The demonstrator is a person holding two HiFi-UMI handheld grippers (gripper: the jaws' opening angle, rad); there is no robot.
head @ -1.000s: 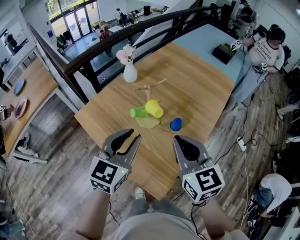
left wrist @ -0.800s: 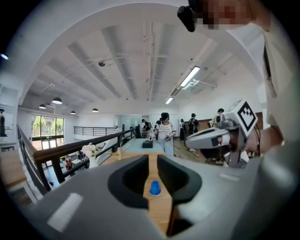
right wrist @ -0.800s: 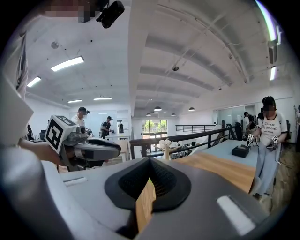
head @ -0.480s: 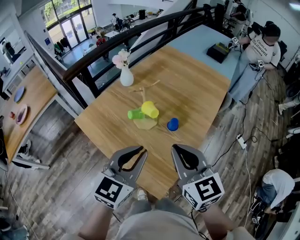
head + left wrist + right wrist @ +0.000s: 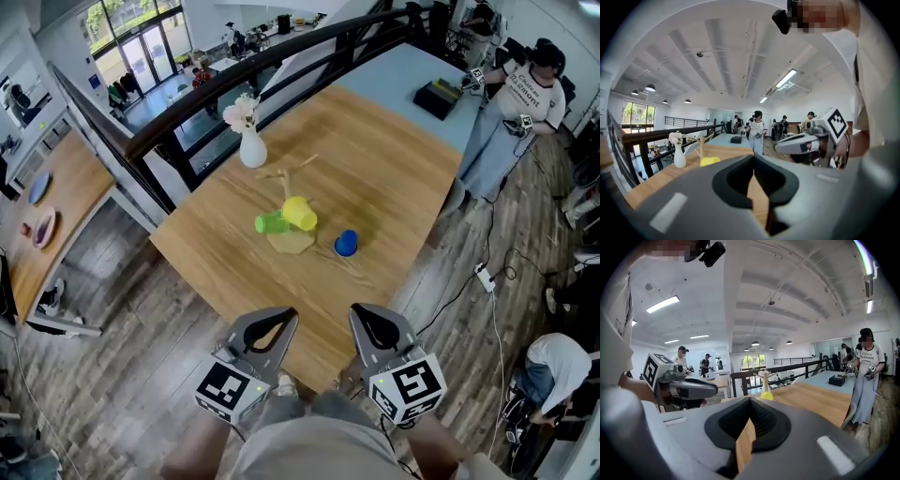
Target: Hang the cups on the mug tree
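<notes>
1. Three in play: yellow cup [image 5: 299, 213] and green cup [image 5: 271, 224] at the foot of the mug tree [image 5: 287, 177], blue cup [image 5: 346, 244] just beside, in the middle of the desk [image 5: 398, 183].
2. Left gripper [image 5: 287, 316] has just been closing on nothing; right gripper [image 5: 362, 312] is clenched and empty too.
3. The cups look light, stiff and probably slick, so pinch across a rim wall.

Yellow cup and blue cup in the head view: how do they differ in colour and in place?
Colour: the yellow cup is bright yellow, the blue cup deep blue. Place: the yellow cup is at the mug tree, over its base and next to the green cup. The blue cup rests apart on the bare table. Both are plain cups of one colour.
</notes>
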